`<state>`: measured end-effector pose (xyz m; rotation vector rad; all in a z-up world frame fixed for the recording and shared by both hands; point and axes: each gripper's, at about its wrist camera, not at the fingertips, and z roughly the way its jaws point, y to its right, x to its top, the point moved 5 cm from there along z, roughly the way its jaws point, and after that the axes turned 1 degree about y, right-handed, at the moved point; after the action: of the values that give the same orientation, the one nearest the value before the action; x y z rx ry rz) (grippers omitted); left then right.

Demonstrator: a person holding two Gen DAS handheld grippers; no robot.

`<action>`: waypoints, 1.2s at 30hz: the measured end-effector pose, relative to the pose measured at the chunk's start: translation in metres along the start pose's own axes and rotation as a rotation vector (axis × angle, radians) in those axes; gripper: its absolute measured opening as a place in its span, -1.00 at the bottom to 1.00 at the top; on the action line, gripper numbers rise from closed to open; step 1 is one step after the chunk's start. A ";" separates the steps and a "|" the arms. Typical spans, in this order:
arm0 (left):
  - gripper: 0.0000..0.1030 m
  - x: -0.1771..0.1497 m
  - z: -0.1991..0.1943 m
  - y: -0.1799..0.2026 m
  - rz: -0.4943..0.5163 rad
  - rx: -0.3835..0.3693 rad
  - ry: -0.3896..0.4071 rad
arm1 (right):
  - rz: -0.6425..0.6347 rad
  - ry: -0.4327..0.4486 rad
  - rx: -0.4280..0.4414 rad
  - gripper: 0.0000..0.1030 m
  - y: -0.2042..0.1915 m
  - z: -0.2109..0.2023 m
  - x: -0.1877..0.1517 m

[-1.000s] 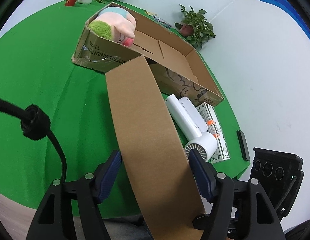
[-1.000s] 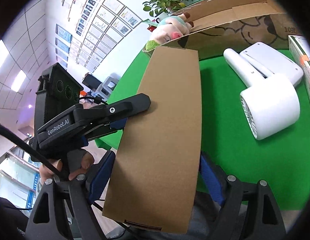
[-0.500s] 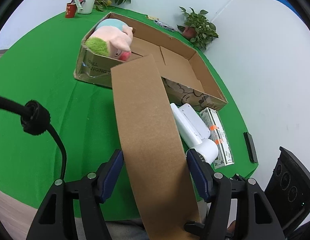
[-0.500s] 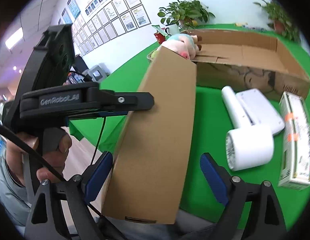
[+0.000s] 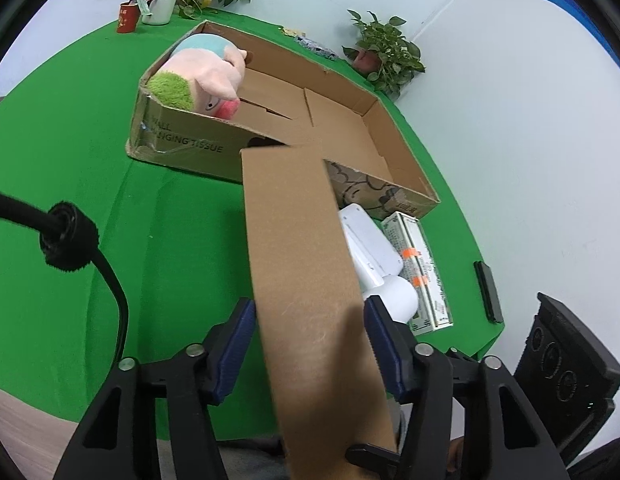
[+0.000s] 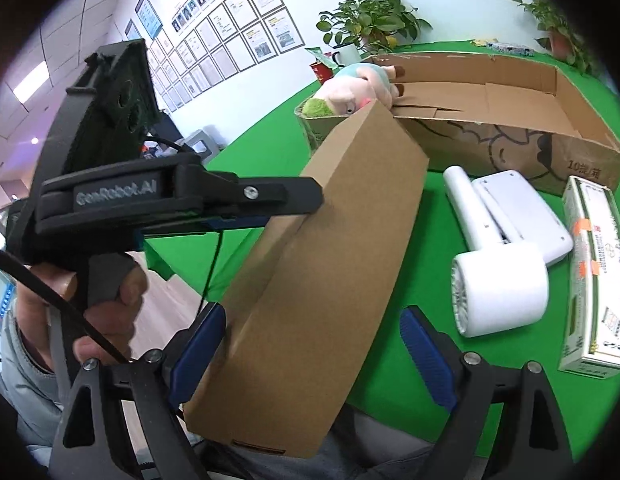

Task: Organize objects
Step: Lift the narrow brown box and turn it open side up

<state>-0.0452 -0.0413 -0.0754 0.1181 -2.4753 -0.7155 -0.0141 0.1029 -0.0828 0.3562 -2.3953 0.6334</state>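
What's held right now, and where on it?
The long brown carton. Left gripper clamps across its width at the near end; right gripper straddles that end, contact unclear.

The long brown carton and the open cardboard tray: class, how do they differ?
The long brown carton is closed and held tilted above the green table; the open cardboard tray lies flat, open-topped. The carton's visible faces are plain; the tray bears print and holds a plush toy. Both are brown cardboard.
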 end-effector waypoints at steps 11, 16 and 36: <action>0.04 -0.010 0.014 0.026 0.051 -0.064 -0.039 | -0.006 0.000 -0.062 0.73 0.009 -0.008 -0.001; 0.03 -0.009 0.022 0.046 0.090 -0.111 -0.042 | -0.039 0.008 -0.072 0.73 0.003 -0.014 -0.002; 0.02 -0.011 0.000 0.032 0.120 -0.072 0.011 | 0.119 -0.026 -0.134 -0.04 0.051 -0.012 -0.013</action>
<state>-0.0336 -0.0115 -0.0649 -0.0534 -2.4193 -0.7493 -0.0179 0.1532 -0.1009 0.1668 -2.4818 0.5196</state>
